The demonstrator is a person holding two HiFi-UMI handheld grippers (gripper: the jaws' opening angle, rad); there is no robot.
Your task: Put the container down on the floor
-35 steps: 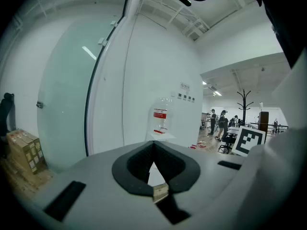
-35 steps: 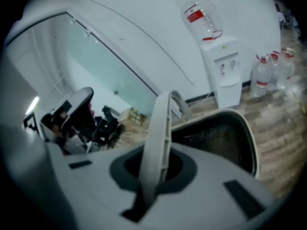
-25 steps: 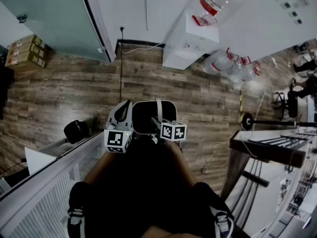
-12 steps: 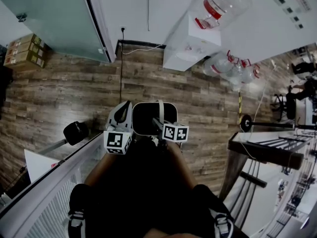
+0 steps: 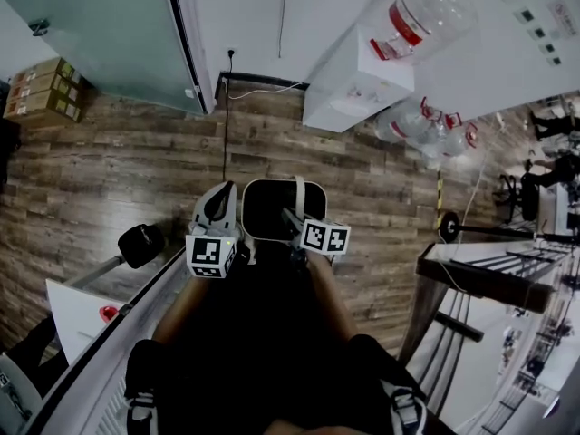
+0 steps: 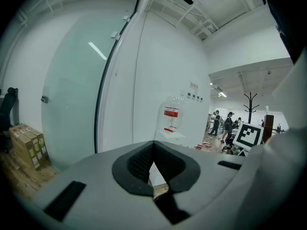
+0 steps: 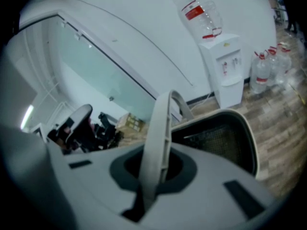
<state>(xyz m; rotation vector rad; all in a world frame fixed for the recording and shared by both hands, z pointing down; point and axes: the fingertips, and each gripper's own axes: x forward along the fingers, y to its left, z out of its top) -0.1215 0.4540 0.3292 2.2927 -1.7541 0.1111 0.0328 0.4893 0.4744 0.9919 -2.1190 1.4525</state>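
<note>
Holding the container (image 5: pixel 270 211) up in the air over the wooden floor (image 5: pixel 118 170), straight ahead of the person's body. Clamping the right tool (image 5: pixel 292 217) narrow on the container's white handle (image 7: pixel 158 128), with the dark mesh-lined inside of the tub lying just beyond those jaws. Holding the left tool (image 5: pixel 220 208) just beside the container's left wall, jaws pressed together at the tips on nothing; touching the wall or not, cannot tell.

Noting against the far wall a white water dispenser (image 5: pixel 353 84) carrying an upturned bottle (image 5: pixel 421 16), and spare bottles (image 5: pixel 426 120) on the floor just beside it. Noting a glass door (image 5: pixel 91 34) at upper left, cardboard boxes (image 5: pixel 41 89) stacked near it, and a black cable (image 5: pixel 224 107) running down from a wall socket. Noting a white bench (image 5: pixel 77 306) and a black chair headrest (image 5: pixel 142 243) close on the left, and dark rails (image 5: pixel 489 275) on the right, bordering the floor under the container.
</note>
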